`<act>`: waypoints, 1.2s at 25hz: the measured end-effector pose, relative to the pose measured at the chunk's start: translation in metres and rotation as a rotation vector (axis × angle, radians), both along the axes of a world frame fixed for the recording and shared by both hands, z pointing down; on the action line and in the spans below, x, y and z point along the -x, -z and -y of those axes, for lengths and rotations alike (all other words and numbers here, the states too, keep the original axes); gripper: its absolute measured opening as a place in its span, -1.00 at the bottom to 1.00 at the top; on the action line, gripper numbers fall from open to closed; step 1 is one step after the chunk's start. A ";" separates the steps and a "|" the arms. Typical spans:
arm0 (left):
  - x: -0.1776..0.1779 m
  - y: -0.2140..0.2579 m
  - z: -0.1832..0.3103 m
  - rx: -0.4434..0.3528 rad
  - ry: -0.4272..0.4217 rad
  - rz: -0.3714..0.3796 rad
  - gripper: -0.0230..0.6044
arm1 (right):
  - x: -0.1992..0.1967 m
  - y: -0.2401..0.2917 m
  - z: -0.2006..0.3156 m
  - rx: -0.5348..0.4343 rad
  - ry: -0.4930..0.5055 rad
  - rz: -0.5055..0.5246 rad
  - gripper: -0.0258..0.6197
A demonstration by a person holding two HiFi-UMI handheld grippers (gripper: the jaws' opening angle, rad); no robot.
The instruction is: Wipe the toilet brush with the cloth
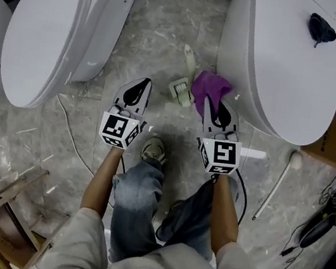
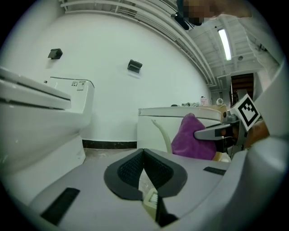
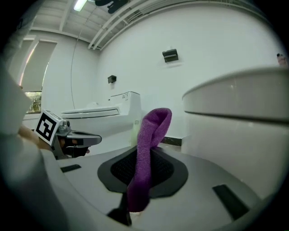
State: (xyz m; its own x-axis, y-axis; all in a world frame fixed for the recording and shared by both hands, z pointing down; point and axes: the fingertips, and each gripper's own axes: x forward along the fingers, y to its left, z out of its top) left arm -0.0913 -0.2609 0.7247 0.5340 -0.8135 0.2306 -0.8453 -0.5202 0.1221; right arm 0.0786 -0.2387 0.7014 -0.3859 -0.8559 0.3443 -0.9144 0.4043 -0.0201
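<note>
Left hand-held gripper (image 1: 140, 87): jaws pressed together, nothing between them. Right hand-held gripper (image 1: 216, 109): pinching the purple cloth (image 1: 210, 86), which stands up from its jaws. Toilet brush (image 1: 181, 90): lying on the marble floor (image 1: 167, 27), just beside the cloth.

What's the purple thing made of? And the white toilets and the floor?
The cloth looks like soft fabric: fuzzy, matte, flopped over. The toilets look like smooth, shiny ceramic, though the lids may be plastic. The floor looks like grey stone or tile, with pale veins.
</note>
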 end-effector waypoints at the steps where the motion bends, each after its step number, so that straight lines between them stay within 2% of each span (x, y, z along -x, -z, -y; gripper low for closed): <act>1: 0.001 0.013 -0.001 0.007 0.003 -0.007 -0.87 | 0.001 0.011 -0.002 0.003 -0.002 -0.001 -0.69; 8: 0.008 0.130 -0.008 0.025 0.008 -0.001 -0.87 | 0.003 0.119 -0.005 0.035 -0.009 -0.001 -0.69; 13: 0.011 0.236 -0.013 0.034 0.024 0.013 -0.87 | -0.008 0.224 0.003 0.047 -0.048 0.009 -0.69; 18: 0.018 0.342 -0.005 0.067 0.027 -0.003 -0.87 | -0.010 0.332 0.015 0.052 -0.061 -0.014 -0.69; 22: 0.014 0.425 -0.004 0.081 0.055 0.015 -0.87 | -0.027 0.419 0.017 0.041 -0.080 0.000 -0.69; 26: 0.011 0.485 0.012 0.057 0.060 -0.012 -0.87 | -0.041 0.479 0.032 0.004 -0.109 -0.005 -0.69; 30: 0.016 0.527 0.032 0.037 0.036 -0.054 -0.87 | -0.047 0.517 0.047 -0.026 -0.155 -0.003 -0.69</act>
State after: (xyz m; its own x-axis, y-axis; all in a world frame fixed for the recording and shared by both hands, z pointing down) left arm -0.1071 -0.2933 0.1982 0.5166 -0.8241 0.2321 -0.8552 -0.4835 0.1867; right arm 0.1253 -0.2858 0.1847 -0.2472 -0.9140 0.3218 -0.9661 0.2581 -0.0089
